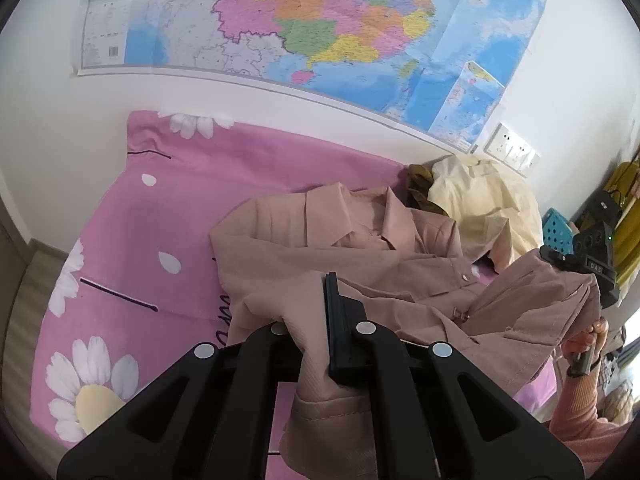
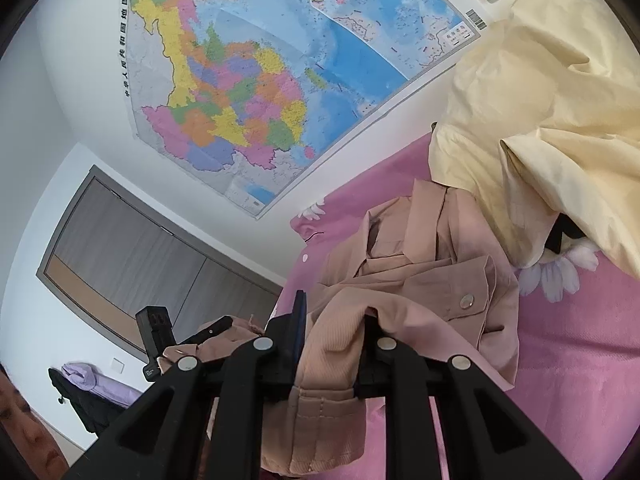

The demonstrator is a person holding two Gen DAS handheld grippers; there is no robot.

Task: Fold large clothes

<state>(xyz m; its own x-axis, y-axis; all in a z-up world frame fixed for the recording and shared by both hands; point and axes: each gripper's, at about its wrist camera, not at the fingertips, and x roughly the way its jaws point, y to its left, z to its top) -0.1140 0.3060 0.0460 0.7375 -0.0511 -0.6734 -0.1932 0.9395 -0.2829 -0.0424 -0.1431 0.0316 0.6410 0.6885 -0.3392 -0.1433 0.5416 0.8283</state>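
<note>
A dusty-pink jacket [image 1: 360, 256] lies crumpled on the pink daisy-print bedsheet [image 1: 160, 220], collar toward the wall. My left gripper [image 1: 316, 312] is shut on a fold of its hem, and cloth drapes over one finger. At the far right of that view, my right gripper [image 1: 580, 274] holds up another corner of the jacket, with a hand [image 1: 584, 344] below it. In the right wrist view the right gripper [image 2: 334, 320] is shut on a ribbed fold of the jacket [image 2: 420, 280]. The left gripper's body [image 2: 160, 336] shows at the left, with cloth at its tip.
A cream garment [image 1: 480, 200] [image 2: 540, 120] and an olive one [image 1: 420, 184] are heaped at the wall side of the bed. A large map [image 1: 320, 20] and a socket panel [image 1: 512, 146] hang on the wall. A blue perforated basket [image 1: 556, 228] stands beyond the bed.
</note>
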